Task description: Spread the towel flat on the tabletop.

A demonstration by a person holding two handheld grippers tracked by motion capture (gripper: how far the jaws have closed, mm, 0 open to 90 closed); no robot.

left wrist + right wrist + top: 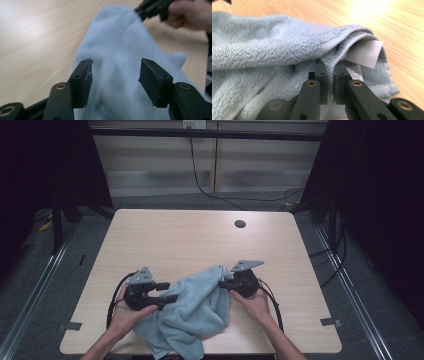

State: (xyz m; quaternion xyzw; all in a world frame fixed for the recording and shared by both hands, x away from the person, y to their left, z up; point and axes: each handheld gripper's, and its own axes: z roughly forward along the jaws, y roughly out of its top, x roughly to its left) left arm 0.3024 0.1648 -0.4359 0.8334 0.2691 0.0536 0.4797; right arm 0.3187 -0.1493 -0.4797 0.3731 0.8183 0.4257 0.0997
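At the left of the high view, the person's left hand [131,312] holds the black two-jaw left gripper [167,293] low over the pale wooden table [180,235], a grey three-cornered plate on its top and a black cable looping back from it toward the table's near edge. Its jaws point toward the middle of the table and stand wide apart. In the left gripper view the soft light-blue terry towel [120,50] lies between and beyond the two black pads [153,82], which do not press on it.

The towel [195,312] sits crumpled in a loose heap on the near half of the table, between the two hands, with one corner hanging over the near edge.

To the right, the right hand [256,304] carries the black right gripper [223,282], which meets the towel's upper right corner. In the right gripper view its jaws are pinched narrowly together on a folded hem of the towel [274,50], just beside a white fabric label [364,53] that sticks out from the fold. A small dark round hole [240,224] lies in the tabletop, well apart from everything, toward the far right.
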